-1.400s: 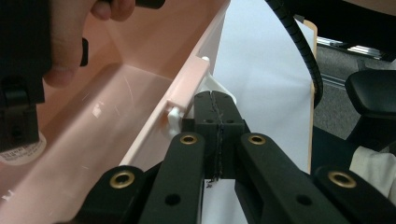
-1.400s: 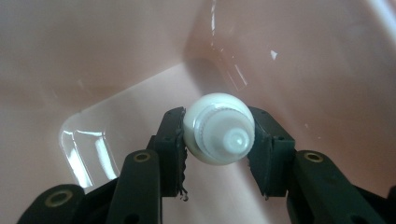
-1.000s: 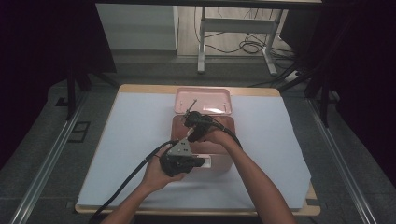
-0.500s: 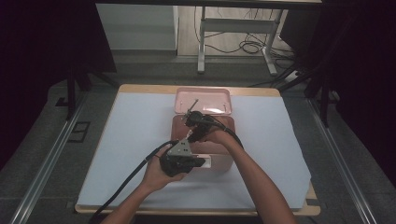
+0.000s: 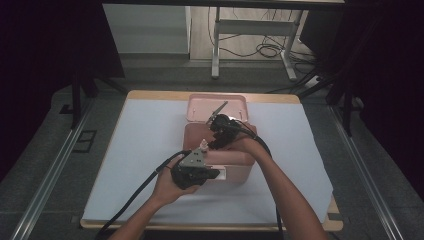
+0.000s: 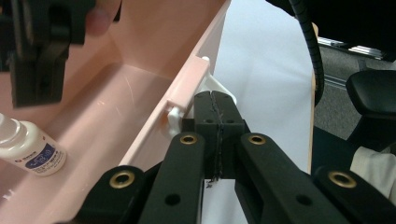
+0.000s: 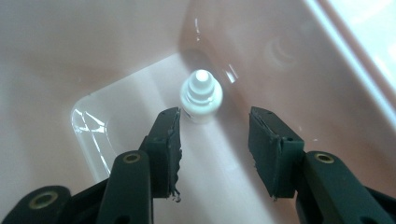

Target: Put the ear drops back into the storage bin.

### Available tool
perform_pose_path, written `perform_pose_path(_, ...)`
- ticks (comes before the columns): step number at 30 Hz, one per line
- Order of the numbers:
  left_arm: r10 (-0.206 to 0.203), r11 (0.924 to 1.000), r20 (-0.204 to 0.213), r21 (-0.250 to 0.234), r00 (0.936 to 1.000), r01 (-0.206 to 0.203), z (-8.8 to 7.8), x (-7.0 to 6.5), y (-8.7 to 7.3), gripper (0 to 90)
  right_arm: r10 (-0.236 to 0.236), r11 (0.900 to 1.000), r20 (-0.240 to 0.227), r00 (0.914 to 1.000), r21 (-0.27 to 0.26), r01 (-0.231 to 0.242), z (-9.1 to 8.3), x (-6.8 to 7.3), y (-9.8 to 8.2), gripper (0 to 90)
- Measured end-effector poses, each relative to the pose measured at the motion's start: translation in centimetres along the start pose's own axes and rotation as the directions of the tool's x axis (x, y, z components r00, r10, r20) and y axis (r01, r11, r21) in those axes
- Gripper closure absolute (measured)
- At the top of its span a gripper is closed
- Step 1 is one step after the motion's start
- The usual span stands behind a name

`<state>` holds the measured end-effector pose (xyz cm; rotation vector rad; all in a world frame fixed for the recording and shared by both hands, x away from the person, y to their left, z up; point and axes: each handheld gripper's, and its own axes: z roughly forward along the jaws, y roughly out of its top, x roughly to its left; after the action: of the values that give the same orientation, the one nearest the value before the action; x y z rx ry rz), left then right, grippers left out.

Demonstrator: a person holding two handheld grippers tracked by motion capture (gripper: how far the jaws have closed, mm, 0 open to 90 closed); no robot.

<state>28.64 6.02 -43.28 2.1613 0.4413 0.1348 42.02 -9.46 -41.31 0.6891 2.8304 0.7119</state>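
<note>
A pink plastic box (image 5: pixel 239 169) stands open on the table, its lid (image 5: pixel 200 107) folded back behind it. A small white dropper bottle (image 7: pixel 201 95) stands upright in a corner of the box's floor; its blue-printed label (image 6: pixel 35 156) faces the left gripper view. My right gripper (image 7: pixel 212 116) is down inside the box, open, with its jaws either side of the bottle and just short of it. My left gripper (image 6: pixel 215 95) is at the outside of the box's front wall (image 6: pixel 154 126), shut on the white latch (image 6: pixel 223 91). From above, the left gripper (image 5: pixel 212 173) lies at the box's front.
The box sits mid-table on a white sheet (image 5: pixel 145 140), with bare room to both sides. Black cables (image 5: pixel 135 195) trail off the front edge. Beyond the table's far edge are a desk frame (image 5: pixel 217 45) and floor cables.
</note>
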Motion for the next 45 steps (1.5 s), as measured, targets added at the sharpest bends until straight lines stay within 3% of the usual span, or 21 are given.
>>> perform_pose_path(13,0.0,1.0,-0.001,0.0,1.0,0.0,0.0,0.0,0.0,90.0,0.05,0.996,0.031,0.9983,-0.069,-0.048,-3.3,-0.7,-1.6,51.9)
perform_pose_path(25,-0.003,1.0,-0.001,-0.001,1.0,0.003,0.0,0.0,0.0,90.0,0.125,0.985,0.04,0.9914,-0.128,-0.119,-5.2,-1.8,-3.3,49.4)
perform_pose_path(45,0.002,1.0,-0.001,0.002,1.0,-0.002,0.0,0.0,0.0,90.0,0.174,0.967,0.089,0.9807,-0.205,-0.152,-8.1,-3.1,-6.0,49.3)
